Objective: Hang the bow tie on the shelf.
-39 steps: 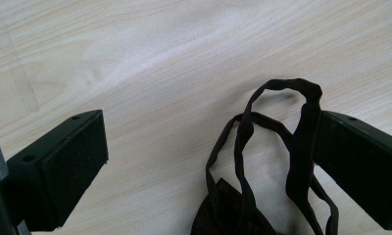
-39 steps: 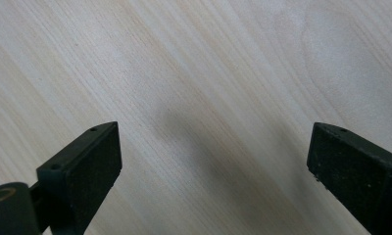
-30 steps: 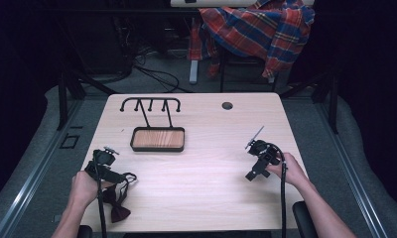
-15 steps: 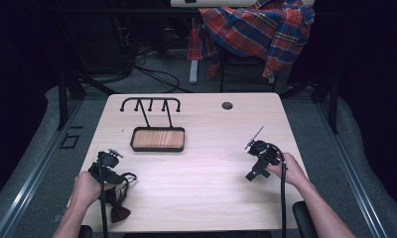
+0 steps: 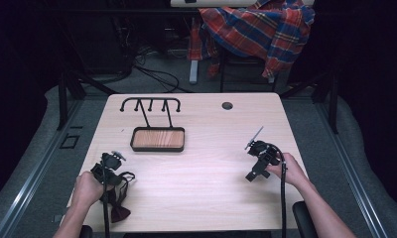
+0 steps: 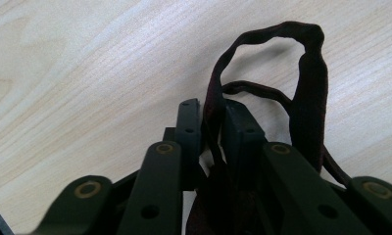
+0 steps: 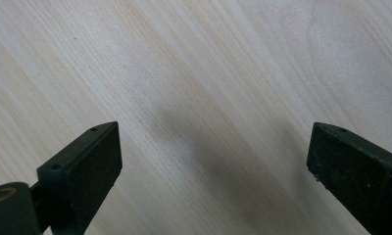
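Left gripper (image 6: 213, 127): jaws closing tight on a dark maroon strap (image 6: 309, 98), pinching it between the pads; a loop of the strap is arching up beyond the jaw tips and the rest is trailing under the gripper. In the high view the left gripper (image 5: 108, 171) is sitting near the front left corner of the table (image 5: 206, 173), the strap (image 5: 119, 198) hanging toward the table edge.

Right gripper (image 7: 213, 161): jaws standing wide apart, holding nothing, bare wood lying between them; in the high view it (image 5: 258, 158) is resting at the table's right side.

Wooden tray (image 5: 157, 139) and black hook rack (image 5: 150, 105): sitting toward the back left, well apart from both grippers
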